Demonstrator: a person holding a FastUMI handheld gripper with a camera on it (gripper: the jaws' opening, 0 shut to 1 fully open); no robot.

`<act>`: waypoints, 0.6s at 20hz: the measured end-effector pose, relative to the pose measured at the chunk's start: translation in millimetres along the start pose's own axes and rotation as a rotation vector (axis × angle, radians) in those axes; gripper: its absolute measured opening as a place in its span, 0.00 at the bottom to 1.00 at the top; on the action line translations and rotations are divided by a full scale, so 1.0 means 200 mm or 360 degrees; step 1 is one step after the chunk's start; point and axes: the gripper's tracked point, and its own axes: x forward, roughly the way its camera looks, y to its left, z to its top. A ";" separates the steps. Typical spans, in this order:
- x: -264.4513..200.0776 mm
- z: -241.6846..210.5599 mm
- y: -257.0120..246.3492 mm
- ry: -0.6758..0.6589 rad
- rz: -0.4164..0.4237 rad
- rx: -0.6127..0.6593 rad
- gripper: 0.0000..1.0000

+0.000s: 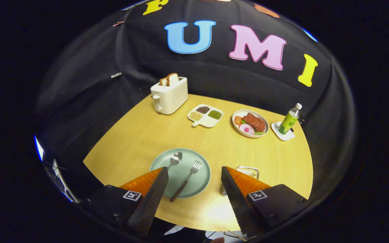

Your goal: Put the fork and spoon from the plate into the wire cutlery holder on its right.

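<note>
Wooden table [140, 135], pale plate [199, 184] near, wire cutlery holder [248, 170] just right of it
Gripper [194, 172] hangs open, empty, above the plate; fork [187, 180] and spoon [175, 158] lie on it, likely light, stiff, slippery: pinch each across its thin handle

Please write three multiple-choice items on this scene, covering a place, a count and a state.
1. Where does the fork lie?
A. on the green plate
B. in the wire cutlery holder
C. beside the toaster

2. How many compartments does the white divided tray have?
A. two
B. three
C. five

3. How do the tongs stand?
A. shut on the spoon
B. open, holding nothing
C. shut on the fork

Answers:
1 A, the fork rests across the plate beside the spoon.
2 B, three fillings show in separate sections.
3 B, the fingers stand wide apart above the plate.
</note>
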 end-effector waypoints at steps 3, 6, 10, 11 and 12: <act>0.16 -0.19 0.10 0.0200 0.0061 0.0058 0.97; 0.30 -0.36 0.16 0.0375 0.0084 0.0117 0.92; 0.48 -0.49 0.15 0.0522 0.0025 0.0163 0.82; 0.51 -0.52 0.15 0.0554 0.0003 0.0172 0.81; 0.55 -0.55 0.14 0.0593 -0.0029 0.0175 0.73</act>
